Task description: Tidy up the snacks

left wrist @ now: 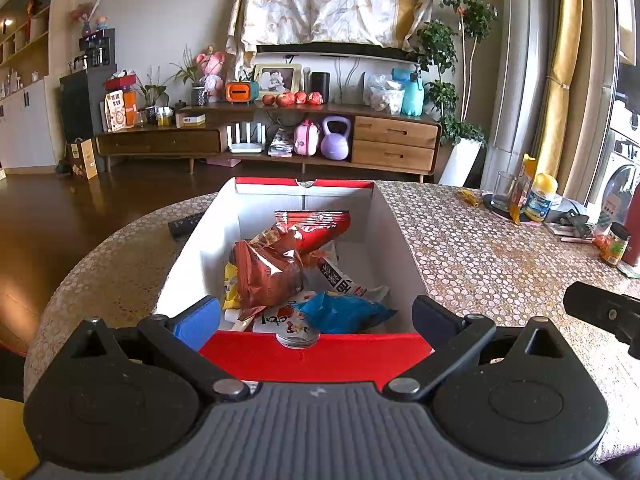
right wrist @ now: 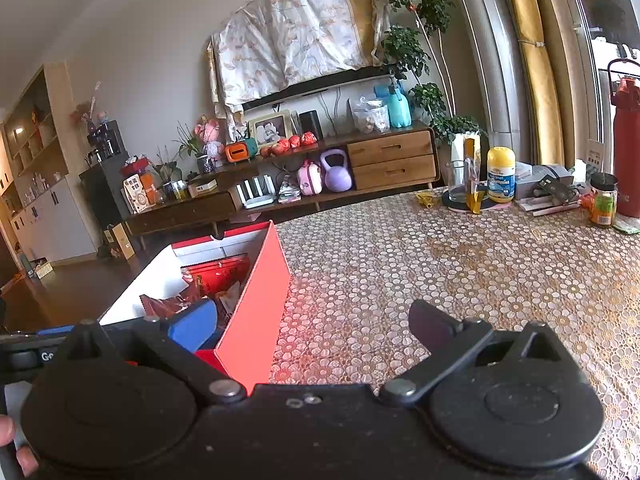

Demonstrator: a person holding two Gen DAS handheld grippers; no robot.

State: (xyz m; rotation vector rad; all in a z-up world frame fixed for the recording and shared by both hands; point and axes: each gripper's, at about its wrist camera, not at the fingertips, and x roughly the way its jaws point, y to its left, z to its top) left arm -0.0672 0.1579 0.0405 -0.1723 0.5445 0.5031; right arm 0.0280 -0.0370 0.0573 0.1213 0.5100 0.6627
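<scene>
A red box with white inner walls stands on the table, full of snacks: red foil bags, a blue bag, a yellow packet, and a small round cup at the near wall. My left gripper is open and empty over the box's near edge, its fingers straddling the box's width. In the right wrist view the box is at the lower left. My right gripper is open and empty, its left finger inside the box and its right finger over the tablecloth.
The round table has a patterned floral cloth. At its far right stand a glass, a yellow-capped bottle, a small jar, a red flask and papers. A dark remote lies left of the box.
</scene>
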